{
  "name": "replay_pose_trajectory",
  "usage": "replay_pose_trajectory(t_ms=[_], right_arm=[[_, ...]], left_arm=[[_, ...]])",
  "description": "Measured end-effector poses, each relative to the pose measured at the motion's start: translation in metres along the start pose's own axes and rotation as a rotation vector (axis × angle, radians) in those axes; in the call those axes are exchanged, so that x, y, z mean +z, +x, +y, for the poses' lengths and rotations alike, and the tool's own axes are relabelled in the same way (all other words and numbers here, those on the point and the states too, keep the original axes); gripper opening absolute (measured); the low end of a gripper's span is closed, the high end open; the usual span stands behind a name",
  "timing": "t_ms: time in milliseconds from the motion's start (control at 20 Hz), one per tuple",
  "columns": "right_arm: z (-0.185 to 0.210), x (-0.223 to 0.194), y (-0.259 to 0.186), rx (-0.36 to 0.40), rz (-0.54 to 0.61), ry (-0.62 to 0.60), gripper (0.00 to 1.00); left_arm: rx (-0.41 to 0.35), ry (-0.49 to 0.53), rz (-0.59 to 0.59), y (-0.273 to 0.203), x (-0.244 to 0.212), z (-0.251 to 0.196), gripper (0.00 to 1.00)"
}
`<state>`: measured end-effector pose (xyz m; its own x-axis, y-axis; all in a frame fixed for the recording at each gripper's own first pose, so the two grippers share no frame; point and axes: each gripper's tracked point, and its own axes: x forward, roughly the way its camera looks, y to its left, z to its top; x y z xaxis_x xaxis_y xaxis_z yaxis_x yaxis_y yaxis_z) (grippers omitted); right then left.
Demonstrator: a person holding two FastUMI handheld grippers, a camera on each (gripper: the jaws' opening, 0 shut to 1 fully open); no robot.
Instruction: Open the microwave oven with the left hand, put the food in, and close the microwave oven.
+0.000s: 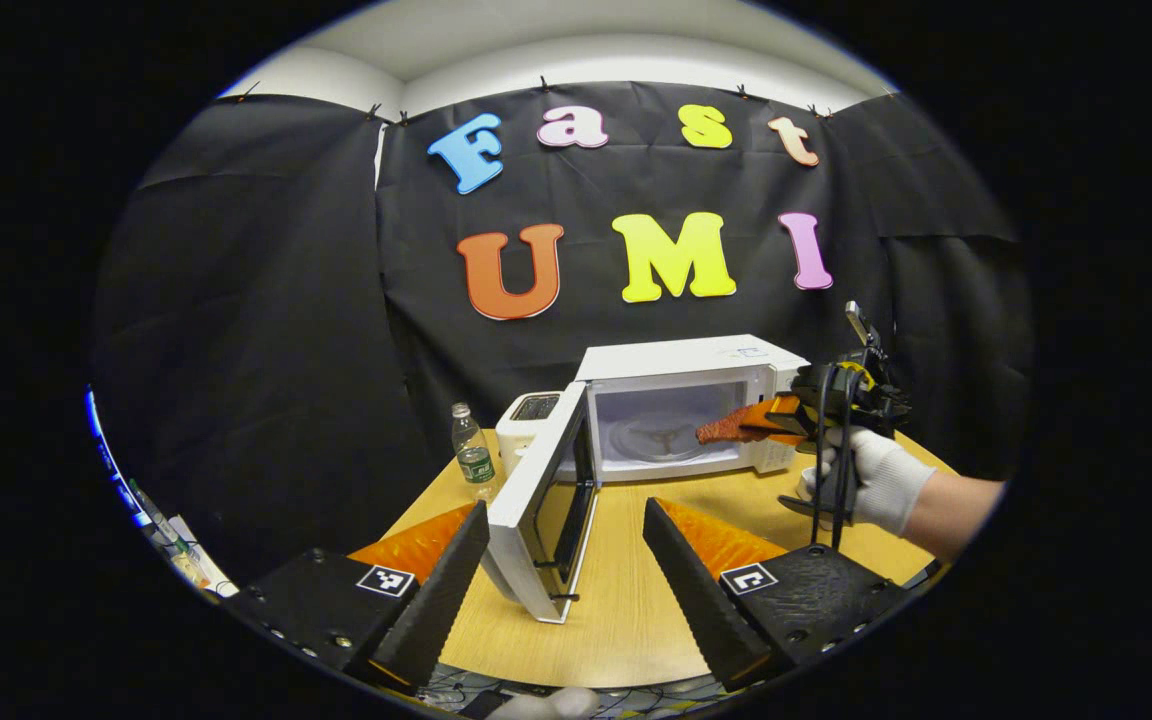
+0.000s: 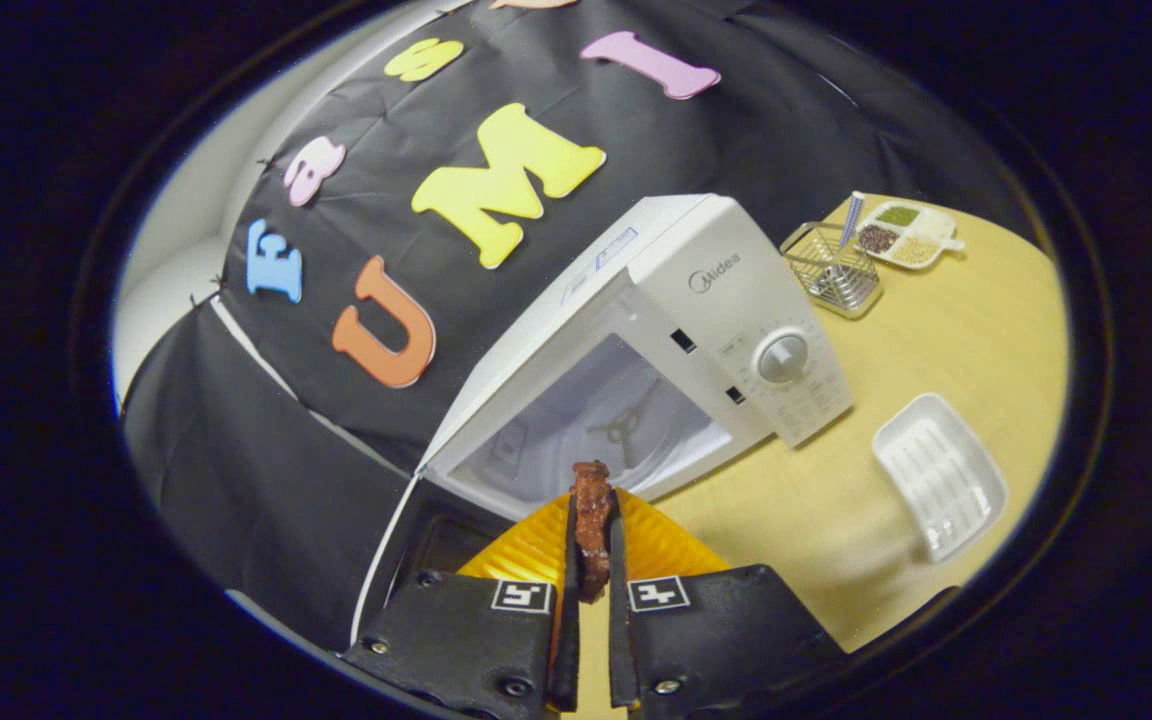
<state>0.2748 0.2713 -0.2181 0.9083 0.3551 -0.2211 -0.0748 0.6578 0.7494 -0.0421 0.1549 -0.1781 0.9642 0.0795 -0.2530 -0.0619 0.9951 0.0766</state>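
Note:
A white microwave oven (image 1: pixel 681 405) stands on the wooden table (image 1: pixel 626 610), its door (image 1: pixel 541 510) swung wide to the left, the glass turntable (image 1: pixel 656 440) bare inside. My left gripper (image 1: pixel 566 545) is open near the table's front, its fingers either side of the door's edge without touching it. Farther off, a gloved hand holds my right gripper (image 1: pixel 786 420), shut on a reddish-brown piece of food (image 1: pixel 726 428) at the oven's mouth. In the right gripper view the food (image 2: pixel 592 520) sits pinched between the fingers of my right gripper (image 2: pixel 591 560), just before the microwave (image 2: pixel 636 370) cavity.
A white toaster (image 1: pixel 526 415) and a plastic bottle (image 1: pixel 474 455) stand left of the oven. To the oven's right are a white ridged tray (image 2: pixel 941 475), a wire basket (image 2: pixel 831 265) and a divided dish of grains (image 2: pixel 904 235).

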Motion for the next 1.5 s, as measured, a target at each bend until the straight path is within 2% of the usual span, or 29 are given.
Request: replay_pose_trajectory(t_ms=[200, 350, 650, 700, 750, 900, 1000, 1050, 1100, 1300, 1400, 1450, 1500], right_arm=[[0.001, -0.018, 0.069, -0.048, -0.098, 0.107, 0.15], [-0.004, -0.027, 0.112, -0.084, -0.133, 0.139, 0.15], [-0.015, -0.032, 0.166, -0.131, -0.189, 0.039, 0.15], [-0.017, -0.037, 0.173, -0.143, -0.183, 0.017, 0.05], [-0.018, -0.036, 0.175, -0.139, -0.192, 0.005, 0.15], [-0.019, -0.038, 0.18, -0.167, -0.207, -0.103, 0.15], [-0.026, -0.037, 0.179, -0.206, -0.195, -0.19, 0.21], [-0.03, -0.034, 0.178, -0.226, -0.194, -0.234, 0.15], [-0.028, -0.033, 0.178, -0.226, -0.192, -0.285, 0.31], [-0.03, -0.022, 0.172, -0.288, -0.218, -0.498, 0.4], [-0.028, -0.018, 0.172, -0.294, -0.213, -0.547, 0.57], [-0.026, -0.019, 0.172, -0.289, -0.21, -0.565, 0.85], [-0.022, -0.019, 0.17, -0.281, -0.204, -0.574, 0.92]], left_arm=[[0.044, 0.005, 0.0, 0.002, -0.005, 0.036, 0.95], [0.079, 0.005, 0.004, 0.007, -0.009, 0.056, 0.95], [0.133, 0.032, 0.011, 0.015, -0.018, 0.072, 0.95], [0.133, 0.035, 0.012, 0.015, -0.02, 0.072, 0.95], [0.133, 0.044, 0.003, 0.014, -0.017, 0.071, 0.95], [0.147, 0.067, -0.018, 0.017, -0.013, 0.073, 0.95], [0.145, 0.053, -0.01, 0.017, -0.014, 0.074, 0.95], [0.149, 0.042, -0.011, 0.018, -0.014, 0.075, 0.95], [0.152, 0.028, -0.01, 0.018, -0.014, 0.077, 0.95], [0.162, -0.004, -0.001, 0.019, -0.017, 0.08, 0.95], [0.158, -0.008, -0.004, 0.019, -0.017, 0.078, 0.95], [0.158, -0.009, -0.006, 0.019, -0.016, 0.079, 0.95], [0.158, -0.01, -0.012, 0.019, -0.015, 0.079, 0.95]])
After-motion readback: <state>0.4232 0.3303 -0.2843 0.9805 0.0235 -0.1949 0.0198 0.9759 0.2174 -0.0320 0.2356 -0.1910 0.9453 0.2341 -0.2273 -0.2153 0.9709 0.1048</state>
